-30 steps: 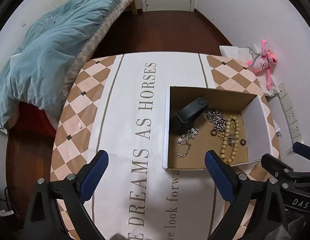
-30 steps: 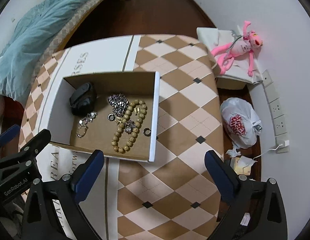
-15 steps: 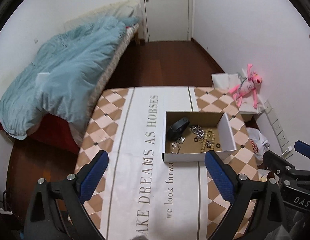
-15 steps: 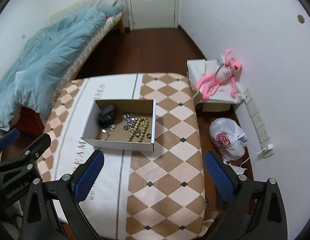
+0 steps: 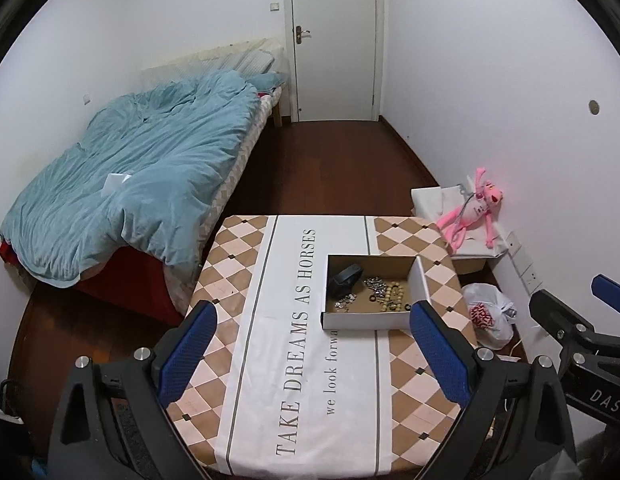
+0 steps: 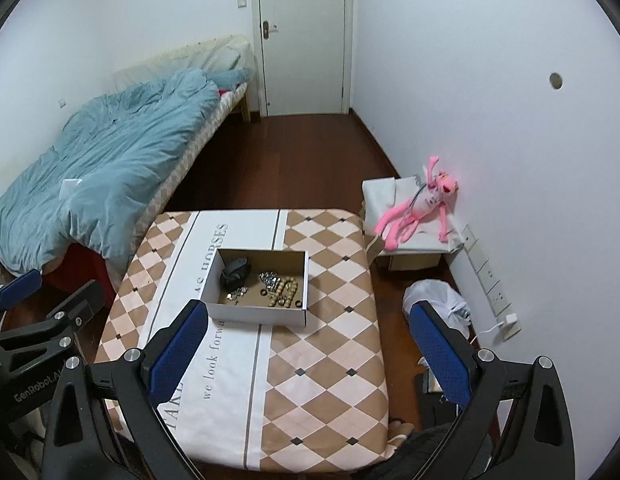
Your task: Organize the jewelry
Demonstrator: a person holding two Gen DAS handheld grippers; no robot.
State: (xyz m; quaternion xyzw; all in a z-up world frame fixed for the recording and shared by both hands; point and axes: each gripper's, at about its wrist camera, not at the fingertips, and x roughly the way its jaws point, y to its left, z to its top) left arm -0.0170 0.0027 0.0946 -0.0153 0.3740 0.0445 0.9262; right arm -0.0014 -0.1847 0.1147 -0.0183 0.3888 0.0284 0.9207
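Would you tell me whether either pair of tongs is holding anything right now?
Nothing is held: the left tongs and right tongs are open and empty, above the patterned tablecloth.

The jewelry (image 5: 383, 294) in the cardboard box (image 5: 365, 320) is too small to sort piece from piece. The box's near wall hides its front floor. The counter (image 6: 329, 380) print is cut short by the left tool's finger (image 6: 176, 354).

Matt cardboard box (image 5: 365, 320) on smooth printed tablecloth (image 5: 294, 360), glossy wood floor (image 5: 329, 160)
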